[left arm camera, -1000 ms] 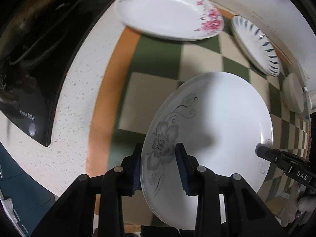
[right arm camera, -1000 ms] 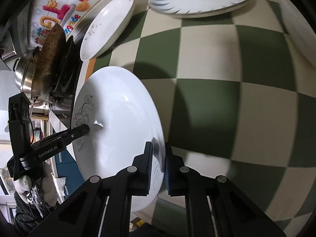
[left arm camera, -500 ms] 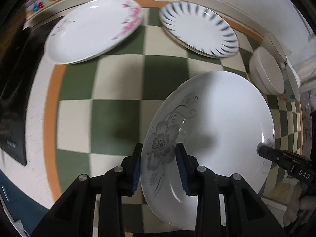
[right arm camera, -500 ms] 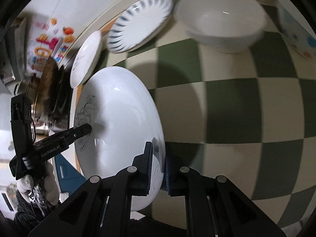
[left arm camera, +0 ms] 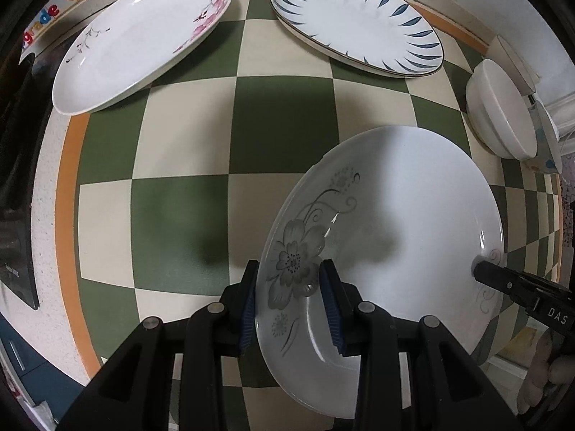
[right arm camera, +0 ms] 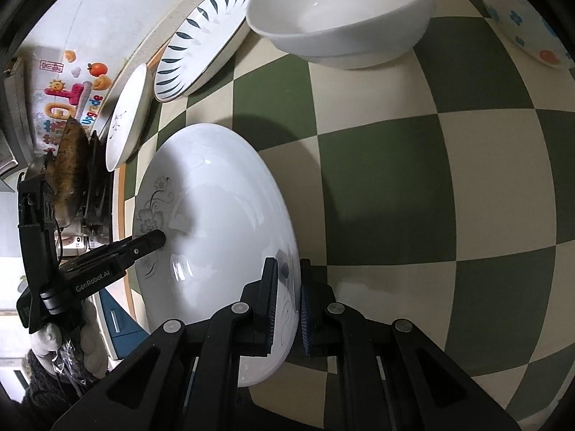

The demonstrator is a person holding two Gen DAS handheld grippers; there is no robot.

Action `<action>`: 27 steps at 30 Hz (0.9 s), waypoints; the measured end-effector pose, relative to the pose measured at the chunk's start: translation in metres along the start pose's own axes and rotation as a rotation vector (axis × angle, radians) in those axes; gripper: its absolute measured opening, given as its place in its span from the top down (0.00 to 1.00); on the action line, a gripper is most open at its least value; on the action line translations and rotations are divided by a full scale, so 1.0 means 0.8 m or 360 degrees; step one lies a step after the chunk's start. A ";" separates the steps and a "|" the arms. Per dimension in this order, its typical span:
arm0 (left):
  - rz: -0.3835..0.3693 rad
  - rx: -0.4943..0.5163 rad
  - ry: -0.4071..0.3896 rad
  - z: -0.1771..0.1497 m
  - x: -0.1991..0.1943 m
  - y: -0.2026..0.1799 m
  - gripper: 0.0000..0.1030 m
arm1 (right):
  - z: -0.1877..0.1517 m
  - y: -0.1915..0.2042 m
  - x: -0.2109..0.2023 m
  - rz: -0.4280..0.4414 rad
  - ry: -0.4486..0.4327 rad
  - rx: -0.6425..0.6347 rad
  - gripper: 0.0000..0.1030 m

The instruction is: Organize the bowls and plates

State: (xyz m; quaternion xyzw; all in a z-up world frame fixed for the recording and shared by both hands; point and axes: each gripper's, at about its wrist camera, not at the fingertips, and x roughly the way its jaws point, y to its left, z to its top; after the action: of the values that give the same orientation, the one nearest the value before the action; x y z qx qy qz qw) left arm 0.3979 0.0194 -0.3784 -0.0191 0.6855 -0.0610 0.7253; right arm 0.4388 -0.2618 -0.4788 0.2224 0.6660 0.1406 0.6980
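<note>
A white plate with a grey flower [left arm camera: 395, 222] is held above the checkered mat by both grippers. My left gripper [left arm camera: 291, 305] is shut on its flowered rim. My right gripper [right arm camera: 287, 305] is shut on the opposite rim [right arm camera: 215, 208] and shows in the left wrist view [left arm camera: 503, 283]. A pink-blossom plate [left arm camera: 143, 39] lies at the far left. A blue-leaf plate [left arm camera: 355, 21] lies at the far middle. A white bowl [right arm camera: 341, 14] stands at the far right, a dotted bowl [right arm camera: 517, 10] beside it.
The green and cream checkered mat [left arm camera: 179, 186] covers the counter, with an orange border. A black stove [left arm camera: 14, 179] with a dark pan [right arm camera: 68, 165] stands at the left. The wall with a colourful sticker [right arm camera: 68, 93] runs behind the plates.
Both grippers have carried the grey-flower plate to the right, away from the stove and over the mat. The white bowl and dotted bowl have come into closer view.
</note>
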 end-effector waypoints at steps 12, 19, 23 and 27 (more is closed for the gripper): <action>-0.0021 0.0030 -0.0029 0.001 0.003 0.018 0.70 | -0.002 0.014 0.002 -0.0094 -0.0022 0.0039 0.87; -0.0059 0.0077 -0.0005 0.004 -0.004 0.021 0.70 | -0.001 0.012 -0.009 -0.0130 -0.0027 0.0135 0.85; -0.0105 0.0028 -0.0128 0.015 -0.049 0.049 0.69 | -0.001 0.029 -0.057 -0.0163 -0.0155 0.0173 0.83; -0.0128 -0.0124 -0.0252 0.034 -0.088 0.099 0.69 | 0.014 0.083 -0.093 -0.0111 -0.0273 0.0100 0.67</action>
State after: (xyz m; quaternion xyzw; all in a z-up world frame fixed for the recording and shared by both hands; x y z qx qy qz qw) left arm 0.4266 0.1046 -0.3161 -0.0796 0.6266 -0.0618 0.7728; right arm 0.4514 -0.2426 -0.3812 0.2322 0.6151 0.0757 0.7497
